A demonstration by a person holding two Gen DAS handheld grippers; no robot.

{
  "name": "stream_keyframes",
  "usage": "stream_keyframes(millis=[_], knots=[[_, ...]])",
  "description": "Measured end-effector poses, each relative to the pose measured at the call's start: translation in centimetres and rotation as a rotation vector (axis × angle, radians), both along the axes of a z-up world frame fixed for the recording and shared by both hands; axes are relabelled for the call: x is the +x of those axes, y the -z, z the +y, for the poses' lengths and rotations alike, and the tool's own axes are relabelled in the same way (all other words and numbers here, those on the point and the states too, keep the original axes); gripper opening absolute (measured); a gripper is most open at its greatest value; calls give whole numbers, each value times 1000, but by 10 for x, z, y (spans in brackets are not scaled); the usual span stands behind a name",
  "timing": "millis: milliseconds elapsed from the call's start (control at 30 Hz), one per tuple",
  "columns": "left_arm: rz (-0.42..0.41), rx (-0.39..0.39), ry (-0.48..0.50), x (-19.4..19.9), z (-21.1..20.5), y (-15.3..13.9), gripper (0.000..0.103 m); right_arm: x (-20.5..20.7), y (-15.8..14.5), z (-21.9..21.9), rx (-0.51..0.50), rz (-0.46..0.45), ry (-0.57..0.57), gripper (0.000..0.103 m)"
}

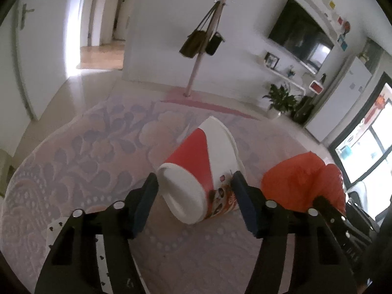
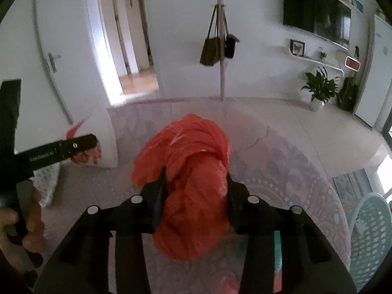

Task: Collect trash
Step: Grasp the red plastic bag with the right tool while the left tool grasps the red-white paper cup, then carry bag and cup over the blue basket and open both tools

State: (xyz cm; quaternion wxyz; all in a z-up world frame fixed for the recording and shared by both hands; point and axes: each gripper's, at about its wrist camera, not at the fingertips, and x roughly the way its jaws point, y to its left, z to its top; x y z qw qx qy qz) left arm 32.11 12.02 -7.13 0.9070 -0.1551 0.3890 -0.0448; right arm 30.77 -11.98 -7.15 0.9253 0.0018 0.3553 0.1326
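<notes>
A red and white paper cup (image 1: 196, 161) lies on its side on the lilac patterned cloth (image 1: 93, 152), base toward me. My left gripper (image 1: 194, 178) straddles the base, both pads touching its sides. To its right a crumpled red plastic bag (image 1: 296, 181) rests on the cloth. In the right wrist view my right gripper (image 2: 196, 191) is shut on this red bag (image 2: 193, 171), its pads pressed into the folds. The cup (image 2: 103, 142) shows at the left there, with one finger (image 2: 73, 145) of the left gripper against it and a hand (image 2: 27, 223) below.
A white spotted sheet (image 1: 55, 230) lies on the cloth under the left gripper. A pale teal lattice chair or basket (image 2: 367, 232) stands at the cloth's right edge. Beyond are a coat stand (image 1: 196, 73) with hanging bags, a potted plant (image 2: 318, 88), a wall TV and an open doorway.
</notes>
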Motion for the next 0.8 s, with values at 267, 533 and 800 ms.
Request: stream_keyframes(millis=[267,533,800], knots=[[-143,-61,69,-18,-13,-28,56,-35,-36,-34,153,-217,63,37],[-276,-19,181,-54,-67,-86,56,-80,-84,-103,254,-367,217,37],[-346,2,349,-85,-180,-125,56,-127,-93,-195,200,-378,426,37]])
